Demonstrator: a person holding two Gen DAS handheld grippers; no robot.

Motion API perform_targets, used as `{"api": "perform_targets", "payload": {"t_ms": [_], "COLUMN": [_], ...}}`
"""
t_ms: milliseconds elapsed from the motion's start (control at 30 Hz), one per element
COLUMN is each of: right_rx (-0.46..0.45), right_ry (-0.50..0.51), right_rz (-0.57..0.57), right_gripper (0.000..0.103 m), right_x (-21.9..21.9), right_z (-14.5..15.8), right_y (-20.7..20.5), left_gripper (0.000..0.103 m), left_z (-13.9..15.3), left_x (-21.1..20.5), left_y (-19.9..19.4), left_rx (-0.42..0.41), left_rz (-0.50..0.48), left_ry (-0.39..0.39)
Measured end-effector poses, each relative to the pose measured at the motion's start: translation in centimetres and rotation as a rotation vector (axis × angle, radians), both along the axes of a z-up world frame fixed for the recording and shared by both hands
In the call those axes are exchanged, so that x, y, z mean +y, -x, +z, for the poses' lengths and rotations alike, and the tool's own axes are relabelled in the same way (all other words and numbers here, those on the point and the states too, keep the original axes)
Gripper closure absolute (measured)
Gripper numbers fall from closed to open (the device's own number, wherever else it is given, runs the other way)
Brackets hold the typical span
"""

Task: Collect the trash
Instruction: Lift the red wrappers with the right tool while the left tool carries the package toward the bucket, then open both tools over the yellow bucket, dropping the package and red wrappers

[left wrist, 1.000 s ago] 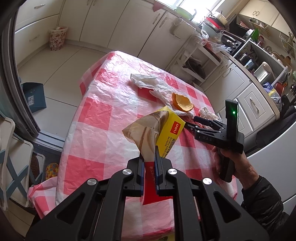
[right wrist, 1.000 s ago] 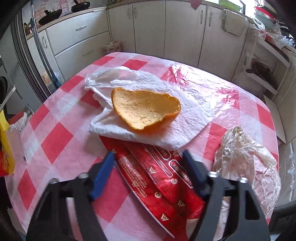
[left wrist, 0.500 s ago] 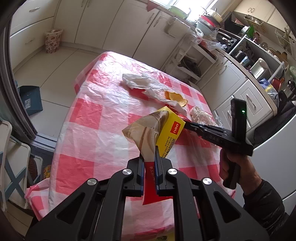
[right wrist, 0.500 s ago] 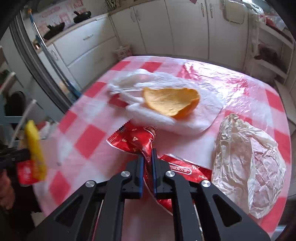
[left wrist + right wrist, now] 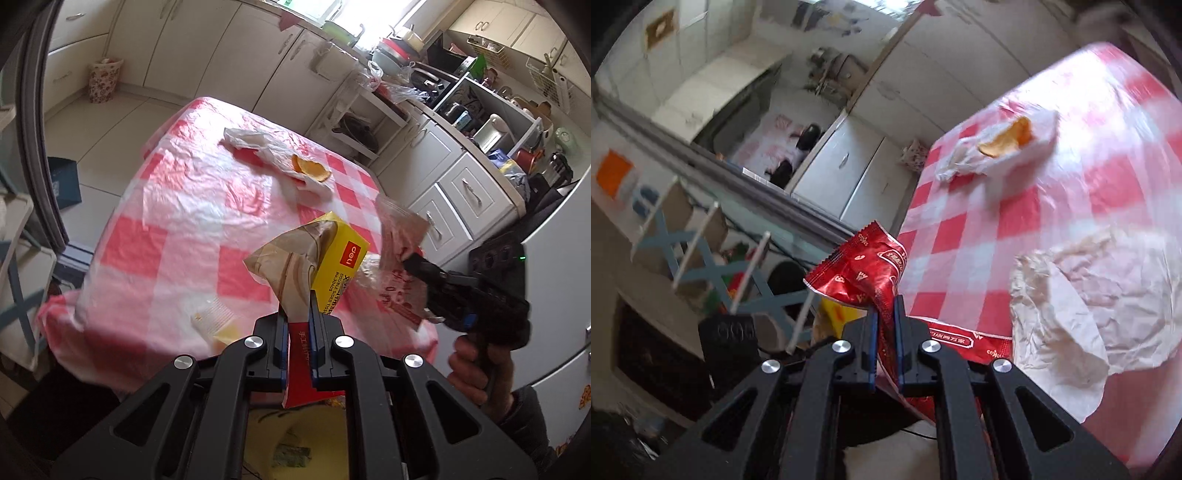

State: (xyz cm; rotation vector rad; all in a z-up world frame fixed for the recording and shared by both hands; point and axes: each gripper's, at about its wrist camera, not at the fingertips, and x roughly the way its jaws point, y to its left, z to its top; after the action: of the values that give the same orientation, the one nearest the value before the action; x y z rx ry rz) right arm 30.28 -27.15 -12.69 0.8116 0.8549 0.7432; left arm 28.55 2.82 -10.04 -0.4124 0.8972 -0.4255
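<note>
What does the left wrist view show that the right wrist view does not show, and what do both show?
Only the left wrist view shows the left hand-held gripper shut on a beige wrapper, with a yellow box just behind it, and the person's right hand.

Only the right wrist view shows the right hand-held gripper shut on a red wrapper from close, and a blue folding rack off the table.

Both show the checked tablecloth and the orange peel lying on white plastic.
</note>
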Motion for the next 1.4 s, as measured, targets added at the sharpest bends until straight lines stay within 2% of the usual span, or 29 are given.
{"api": "perform_targets", "payload": {"t_ms": [33, 100, 167, 200, 233, 267, 333, 367, 400, 467, 500, 600, 667, 733, 833, 933, 1000, 1167, 1233, 1267, 1333, 1400], "right_rx": [0.027, 0.036, -0.040, -0.051, -0.044, -0.045, -0.071, 0.053, 0.106, 0.061, 0.025, -0.104, -0.140, -0.129, -0.071, 0.012, 0.076, 0.291, 0.371, 0.413, 0.476, 0.533], "right_ry": [-0.050, -0.272, -0.237, -0.234, -0.258, -0.331, -0.108, -0.127, -0.221, -0.265, -0.296, -0.254, -0.213, -0.156, -0.099, -0.052, -0.003, 0.066, 0.075, 0.070, 0.062, 0.084], "right_rz": [-0.021, -0.055, -0.081, -0.072, -0.067, -0.046, -0.077, -0.115, -0.154, -0.183, -0.144, -0.061, -0.045, -0.059, -0.105, -0.173, -0.212, -0.282, -0.297, -0.313, -0.335, -0.380], "right_gripper": [0.094, 0.094, 0.094, 0.094, 0.094, 0.094, 0.094, 0.094, 0.094, 0.094, 0.094, 0.094, 0.094, 0.094, 0.094, 0.092, 0.091, 0.091, 0.089, 0.086, 0.064, 0.053], "right_x": [-0.6, -2.1, -2.4, -2.3, -2.1, -1.9, -0.7, -0.8, -1.3, -1.3, -0.6, 0.8, 0.7, -0.1, -1.0, -2.5, -2.7, -2.3, -2.8, -3.2, -3.9, -4.6], "right_z": [-0.8, -1.7, 0.2, 0.7, 0.6, 0.4, 0.6, -1.8, -3.2, -2.5, -1.2, 3.1, 4.6, 4.6, 3.2, 1.4, 0.0, -4.2, -5.9, -6.8, -8.0, -9.1], "right_y": [0.2, 0.8, 1.2, 1.0, 0.8, 0.5, -0.3, -1.4, -1.3, -0.4, -0.1, 1.6, 3.9, 6.9, 10.4, 15.2, 16.8, 18.4, 18.8, 18.8, 18.6, 19.2], "left_gripper": [0.095, 0.095, 0.095, 0.095, 0.095, 0.095, 0.095, 0.095, 0.095, 0.095, 0.095, 0.095, 0.095, 0.095, 0.095, 0.095, 0.095, 0.095, 0.095, 0.095, 0.095, 0.095], "left_z": [0.0, 0.0, 0.2, 0.3, 0.3, 0.3, 0.3, 0.3, 0.5, 0.9, 1.0, 0.7, 0.6, 0.4, 0.5, 0.9, 0.9, -0.3, -1.8, -2.5, -4.6, -6.8], "left_x": [0.0, -0.1, -0.1, -0.1, -0.2, -0.2, -0.1, 0.0, 0.1, 0.1, 0.0, -0.3, -0.7, -1.5, -3.0, -4.6, -5.8, -8.5, -10.0, -10.4, -11.9, -13.2], "left_y": [0.7, 2.1, 3.8, 4.3, 5.0, 5.5, 6.3, 6.7, 7.1, 8.1, 8.3, 8.7, 8.8, 9.2, 10.3, 11.8, 13.1, 15.1, 15.5, 15.4, 15.5, 15.7], "left_rx": [0.003, 0.010, 0.007, 0.006, 0.009, 0.011, 0.015, 0.019, 0.017, 0.004, 0.001, 0.010, 0.018, 0.022, 0.016, -0.007, -0.019, 0.006, 0.045, 0.065, 0.131, 0.205], "left_rz": [-0.001, -0.002, -0.006, -0.009, -0.011, -0.011, -0.010, -0.009, -0.010, -0.019, -0.024, -0.035, -0.044, -0.067, -0.108, -0.145, -0.174, -0.240, -0.270, -0.280, -0.312, -0.342], "left_ry": [0.007, 0.020, 0.020, 0.019, 0.015, 0.014, 0.014, 0.012, 0.011, -0.002, -0.007, -0.001, 0.012, 0.017, 0.010, -0.026, -0.051, -0.086, -0.103, -0.109, -0.128, -0.151]}}
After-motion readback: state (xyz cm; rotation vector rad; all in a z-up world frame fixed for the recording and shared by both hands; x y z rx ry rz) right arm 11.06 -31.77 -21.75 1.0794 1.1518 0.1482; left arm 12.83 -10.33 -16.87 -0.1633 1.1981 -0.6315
